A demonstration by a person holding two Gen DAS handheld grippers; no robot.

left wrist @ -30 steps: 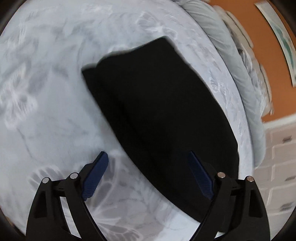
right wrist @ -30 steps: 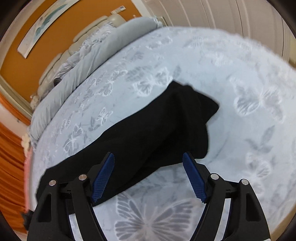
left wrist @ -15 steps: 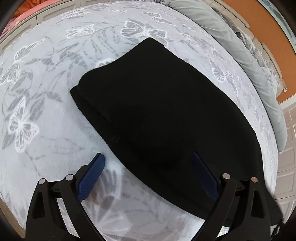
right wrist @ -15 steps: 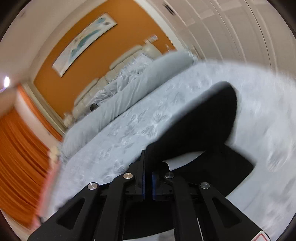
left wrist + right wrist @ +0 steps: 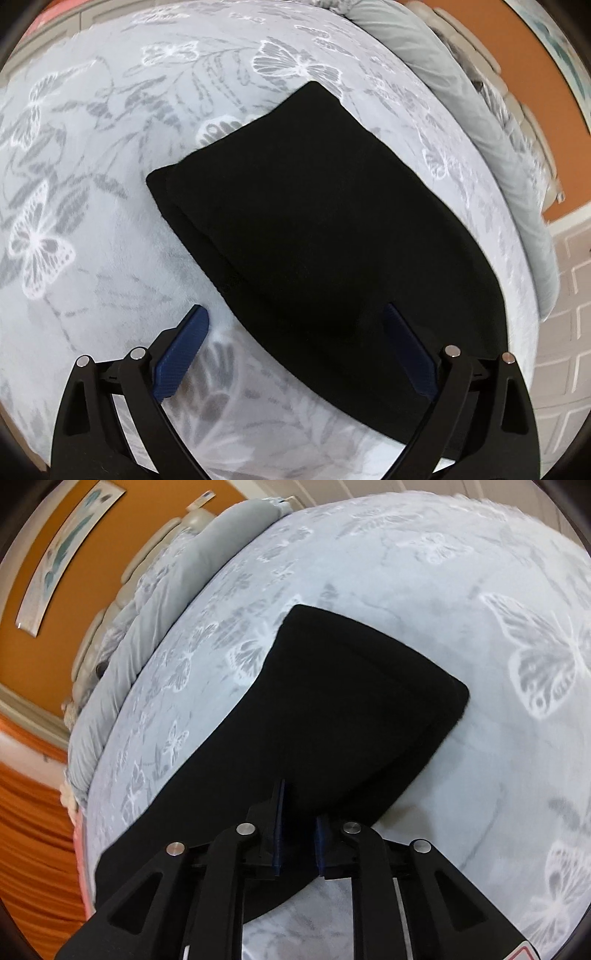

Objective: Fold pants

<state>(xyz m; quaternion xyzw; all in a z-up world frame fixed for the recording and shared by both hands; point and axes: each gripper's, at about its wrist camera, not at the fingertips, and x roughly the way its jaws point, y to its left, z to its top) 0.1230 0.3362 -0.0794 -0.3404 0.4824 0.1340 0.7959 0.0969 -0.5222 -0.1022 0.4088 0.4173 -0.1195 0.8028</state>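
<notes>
The black pants [image 5: 325, 236] lie folded on the bed [image 5: 92, 229], on a pale grey blanket printed with white butterflies, the stacked layers showing at the squared-off far end.

The left gripper [image 5: 295, 336] tilts steeply down over the near part of the pants. Its jaws stand wide apart: the left blue pad hangs over bare blanket just beside the fabric edge, the right pad over the black cloth. Nothing is pinched between them.

The right gripper [image 5: 298, 834] also slants down toward the bed from the opposite side, so the pants [image 5: 351, 716] stretch away from it toward the squared end. Its jaws are nearly together and have just been opening slightly after a sharp closing; black fabric sits in the narrow gap between the blue pads [image 5: 277, 834], and the pads look to press on it, though dark cloth against dark fingers makes the contact hard to judge.

A grey bolster [image 5: 155, 616] lies along the far edge of the bed, beneath an orange wall [image 5: 110, 528] with a long framed picture [image 5: 66, 554].
</notes>
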